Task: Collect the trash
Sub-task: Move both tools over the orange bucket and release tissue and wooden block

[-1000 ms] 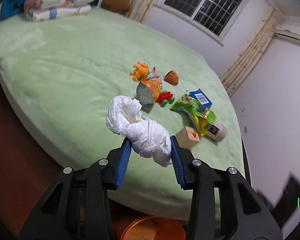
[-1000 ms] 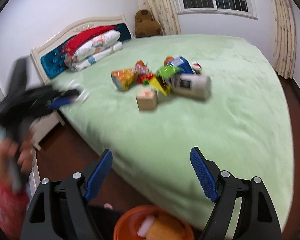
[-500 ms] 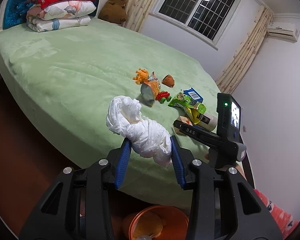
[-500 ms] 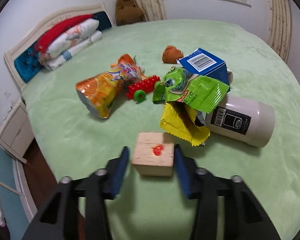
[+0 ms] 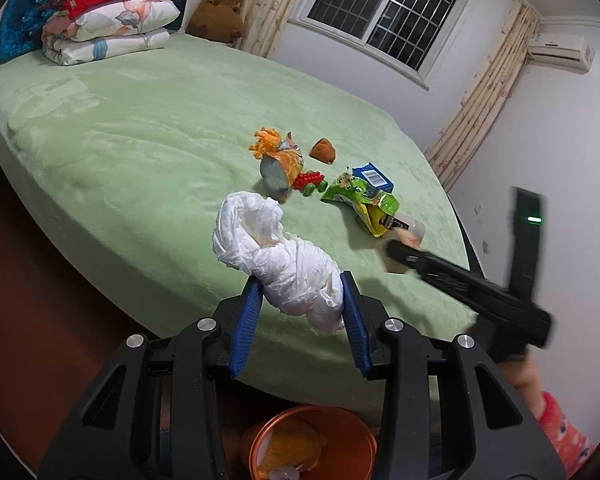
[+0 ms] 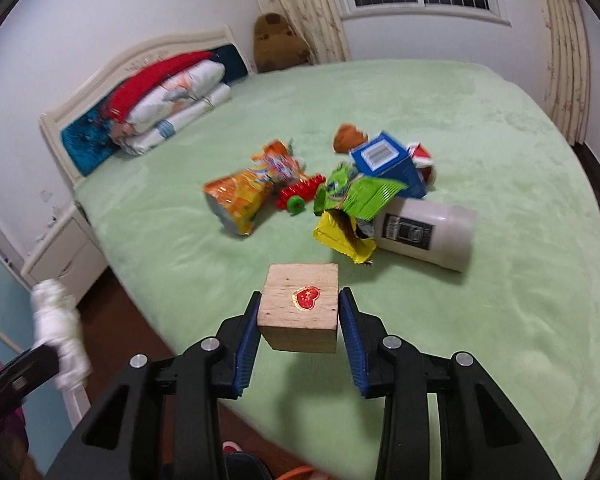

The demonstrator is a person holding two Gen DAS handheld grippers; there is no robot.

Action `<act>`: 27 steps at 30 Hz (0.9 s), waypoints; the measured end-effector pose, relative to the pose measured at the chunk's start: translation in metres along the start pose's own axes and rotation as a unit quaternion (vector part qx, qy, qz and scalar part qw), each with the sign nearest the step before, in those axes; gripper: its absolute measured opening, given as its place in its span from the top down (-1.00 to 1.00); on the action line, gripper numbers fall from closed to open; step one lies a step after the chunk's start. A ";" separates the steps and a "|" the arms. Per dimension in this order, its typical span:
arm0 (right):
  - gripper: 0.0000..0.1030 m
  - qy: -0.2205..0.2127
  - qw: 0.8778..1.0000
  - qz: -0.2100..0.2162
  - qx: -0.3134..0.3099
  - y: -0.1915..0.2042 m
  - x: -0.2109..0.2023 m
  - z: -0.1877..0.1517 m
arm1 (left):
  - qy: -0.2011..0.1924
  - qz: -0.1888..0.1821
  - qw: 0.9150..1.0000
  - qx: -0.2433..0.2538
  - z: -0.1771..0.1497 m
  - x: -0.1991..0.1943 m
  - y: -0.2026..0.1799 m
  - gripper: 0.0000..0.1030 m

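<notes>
My left gripper (image 5: 302,298) is shut on a crumpled white tissue wad (image 5: 276,256), held above the bed's edge; it also shows in the right wrist view (image 6: 58,320). An orange bin (image 5: 312,442) stands on the floor below it. My right gripper (image 6: 299,312) is shut on a wooden block with a red heart sticker (image 6: 300,306), lifted just off the green bed (image 6: 500,280). On the bed lie an orange snack bag (image 6: 244,196), a green and yellow wrapper (image 6: 352,208), a blue carton (image 6: 388,160) and a white cup (image 6: 428,234).
A red and green toy (image 6: 300,194) and a small brown plush (image 6: 350,136) lie among the trash. Folded bedding (image 5: 104,28) and a brown plush (image 5: 220,14) sit by the headboard. A nightstand (image 6: 60,248) stands beside the bed.
My right gripper came in over the bed, closed on the wooden block and lifted it slightly. My left gripper kept holding the tissue wad near the bed's edge.
</notes>
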State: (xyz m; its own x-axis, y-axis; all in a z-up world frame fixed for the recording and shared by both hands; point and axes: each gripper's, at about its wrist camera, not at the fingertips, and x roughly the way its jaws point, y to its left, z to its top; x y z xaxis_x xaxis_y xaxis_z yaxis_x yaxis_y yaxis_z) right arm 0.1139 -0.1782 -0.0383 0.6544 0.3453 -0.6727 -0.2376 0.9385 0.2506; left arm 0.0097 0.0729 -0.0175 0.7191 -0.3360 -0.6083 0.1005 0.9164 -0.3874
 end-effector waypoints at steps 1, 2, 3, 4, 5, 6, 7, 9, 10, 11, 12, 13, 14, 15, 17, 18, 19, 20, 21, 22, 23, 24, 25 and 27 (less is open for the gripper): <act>0.27 -0.007 1.000 0.004 -0.001 -0.002 -0.012 -0.002 | 0.002 -0.003 1.000 0.003 -0.002 0.000 -0.003 0.25; 0.27 -0.013 1.000 0.008 -0.003 -0.003 -0.023 -0.005 | 0.004 -0.003 1.000 0.006 -0.003 0.000 -0.006 0.24; 0.27 -0.020 1.000 0.011 -0.006 -0.005 -0.036 -0.007 | 0.005 -0.004 1.000 0.012 -0.004 -0.001 -0.010 0.24; 0.27 -0.025 1.000 0.011 -0.009 -0.007 -0.045 -0.009 | 0.006 -0.006 1.000 0.015 -0.005 -0.002 -0.013 0.24; 0.27 -0.034 0.999 0.013 -0.011 -0.010 -0.060 -0.012 | 0.006 -0.007 1.000 0.021 -0.006 -0.004 -0.018 0.24; 0.27 -0.040 0.999 0.017 -0.013 -0.013 -0.072 -0.015 | 0.007 -0.009 1.000 0.026 -0.008 -0.005 -0.021 0.24; 0.27 -0.047 0.999 0.019 -0.015 -0.015 -0.084 -0.018 | 0.008 -0.013 0.999 0.031 -0.009 -0.007 -0.025 0.24; 0.27 -0.062 0.998 0.016 -0.026 -0.018 -0.108 -0.024 | 0.009 -0.021 0.999 0.046 -0.014 -0.013 -0.035 0.24; 0.27 -0.068 0.997 0.015 -0.032 -0.019 -0.118 -0.028 | 0.010 -0.023 0.998 0.051 -0.015 -0.014 -0.039 0.24; 0.27 -0.071 0.997 0.014 -0.037 -0.020 -0.126 -0.031 | 0.012 -0.027 0.998 0.061 -0.019 -0.017 -0.044 0.24; 0.27 -0.075 0.996 0.013 -0.042 -0.022 -0.135 -0.036 | 0.014 -0.029 0.997 0.069 -0.022 -0.018 -0.048 0.24; 0.27 -0.076 0.996 0.013 -0.046 -0.023 -0.141 -0.040 | 0.016 -0.031 0.996 0.076 -0.025 -0.020 -0.053 0.24; 0.27 -0.077 0.996 0.011 -0.051 -0.024 -0.149 -0.045 | 0.022 -0.034 0.995 0.087 -0.031 -0.020 -0.059 0.24; 0.27 -0.078 0.995 0.008 -0.056 -0.024 -0.155 -0.051 | 0.027 -0.036 0.995 0.094 -0.036 -0.020 -0.063 0.24; 0.27 -0.076 0.995 0.005 -0.061 -0.027 -0.166 -0.061 | 0.040 -0.040 0.992 0.110 -0.047 -0.018 -0.071 0.24; 0.27 -0.074 0.995 0.004 -0.063 -0.028 -0.168 -0.064 | 0.048 -0.040 0.991 0.118 -0.054 -0.016 -0.074 0.24; 0.27 -0.070 0.995 0.002 -0.065 -0.028 -0.170 -0.070 | 0.055 -0.041 0.990 0.121 -0.059 -0.014 -0.076 0.24; 0.26 -0.066 0.996 0.000 -0.067 -0.029 -0.171 -0.076 | 0.067 -0.043 0.989 0.125 -0.068 -0.010 -0.078 0.24; 0.27 -0.061 0.996 -0.001 -0.066 -0.031 -0.172 -0.081 | 0.076 -0.042 0.988 0.128 -0.074 -0.006 -0.079 0.24; 0.26 -0.056 0.996 -0.001 -0.066 -0.032 -0.172 -0.087 | 0.085 -0.040 0.987 0.132 -0.080 -0.002 -0.080 0.24; 0.26 -0.048 0.997 0.000 -0.065 -0.033 -0.170 -0.094 | 0.097 -0.037 0.985 0.136 -0.089 0.004 -0.081 0.24; 0.26 -0.038 0.997 0.000 -0.065 -0.033 -0.167 -0.100 | 0.107 -0.034 0.984 0.139 -0.096 0.009 -0.082 0.24; 0.26 -0.028 0.997 0.000 -0.065 -0.034 -0.163 -0.106 | 0.114 -0.031 0.983 0.141 -0.102 0.013 -0.082 0.24; 0.26 -0.009 0.998 0.002 -0.062 -0.036 -0.156 -0.119 | 0.135 -0.028 0.980 0.141 -0.116 0.024 -0.080 0.24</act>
State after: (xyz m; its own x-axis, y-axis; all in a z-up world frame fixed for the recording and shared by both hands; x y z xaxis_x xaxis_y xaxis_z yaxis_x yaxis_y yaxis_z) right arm -0.0656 -0.2651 -0.0254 0.6656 0.3506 -0.6589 -0.3264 0.9306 0.1655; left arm -0.0605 -0.0336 -0.0811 0.5025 -0.3985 -0.7673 0.3479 0.9056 -0.2425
